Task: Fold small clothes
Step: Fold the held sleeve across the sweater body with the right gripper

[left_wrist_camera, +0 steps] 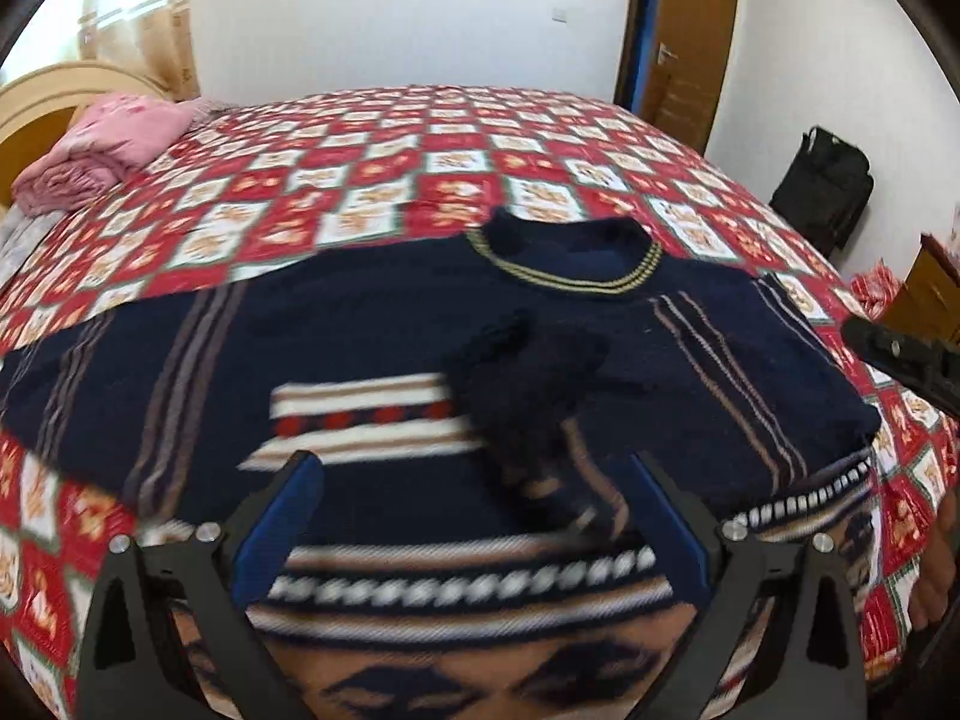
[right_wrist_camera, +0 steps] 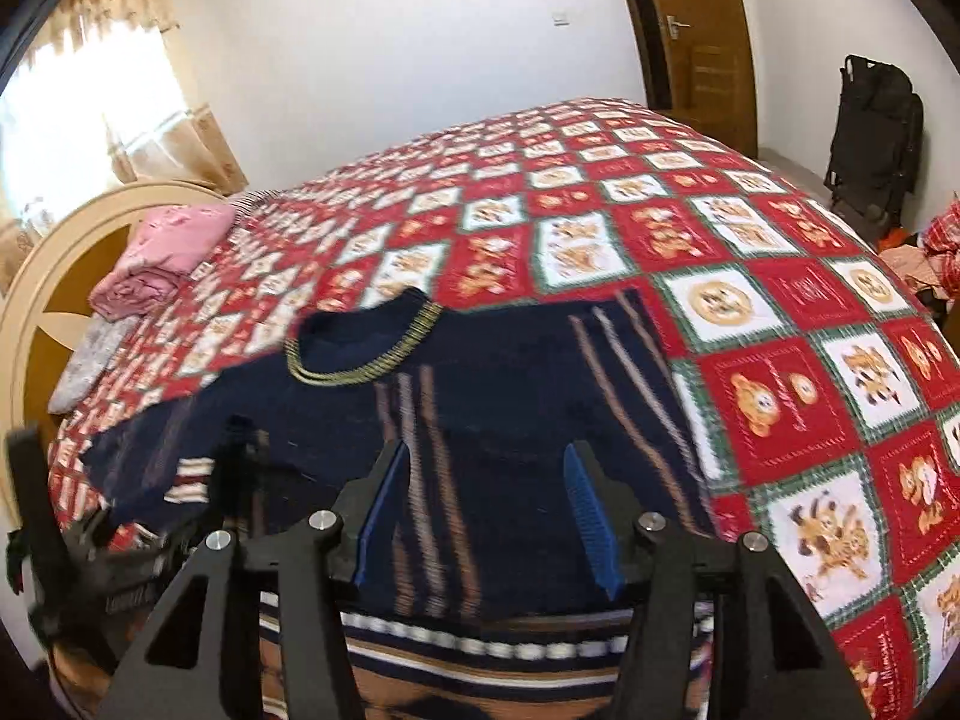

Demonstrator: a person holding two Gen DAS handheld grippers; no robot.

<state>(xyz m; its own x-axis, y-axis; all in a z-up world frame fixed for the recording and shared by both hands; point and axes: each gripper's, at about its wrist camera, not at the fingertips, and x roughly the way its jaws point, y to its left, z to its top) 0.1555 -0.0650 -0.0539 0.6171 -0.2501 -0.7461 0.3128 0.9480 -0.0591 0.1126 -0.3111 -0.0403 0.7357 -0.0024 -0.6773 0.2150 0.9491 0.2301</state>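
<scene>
Left gripper: nearest item, fingers blue-padded, spread wide and released, nothing between them; poised above the sweater's patterned hem.

Right gripper: fingers parted and released, no cloth pinched; they hang over the sweater's right half. Seen from the left wrist view, it shows as a black bar at 3 o'clock.

Sweater: navy knit, lying front-up on the bed with the collar at 12 o'clock, trimmed in yellow stripes. One sleeve is folded inward across the chest, its cuff pointing toward the collar. White, red and tan bands cross the body; the hem lies toward 6 o'clock.

Bedspread: red and white squares with bear prints, covering the bed beneath the sweater.

Pink folded bedding: at 10 o'clock, beside the headboard.

Black bag: on the floor at 2 o'clock, near the wooden door.
</scene>
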